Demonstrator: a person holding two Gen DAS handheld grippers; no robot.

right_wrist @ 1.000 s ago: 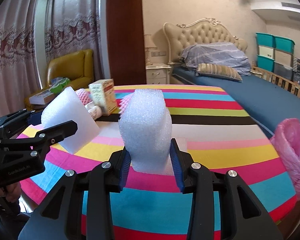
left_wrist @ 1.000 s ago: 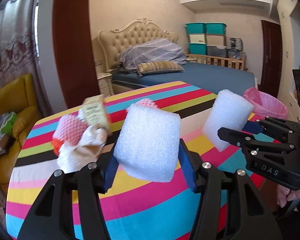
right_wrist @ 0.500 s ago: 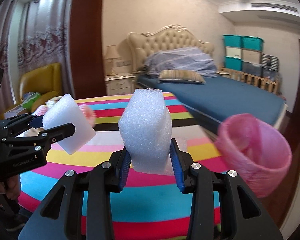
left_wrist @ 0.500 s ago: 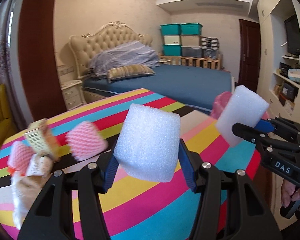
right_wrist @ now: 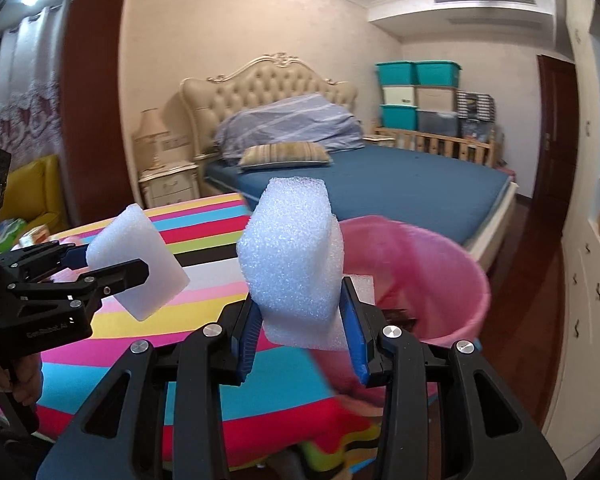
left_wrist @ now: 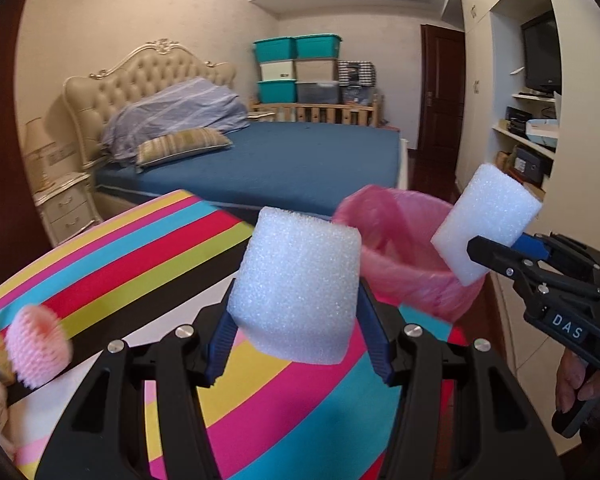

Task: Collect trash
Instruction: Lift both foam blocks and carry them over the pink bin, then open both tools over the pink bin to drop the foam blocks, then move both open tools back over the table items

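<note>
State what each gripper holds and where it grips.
Left gripper pinches a foam block by its lower sides; right gripper pinches another foam block likewise.

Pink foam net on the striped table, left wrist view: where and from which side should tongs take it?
Grip the pink foam net across its ribbed sides, coming from above. It looks like a soft open sleeve lying on the table, so opposite walls should squash together; a box edge crowds its left side. The view is blurred there.
</note>
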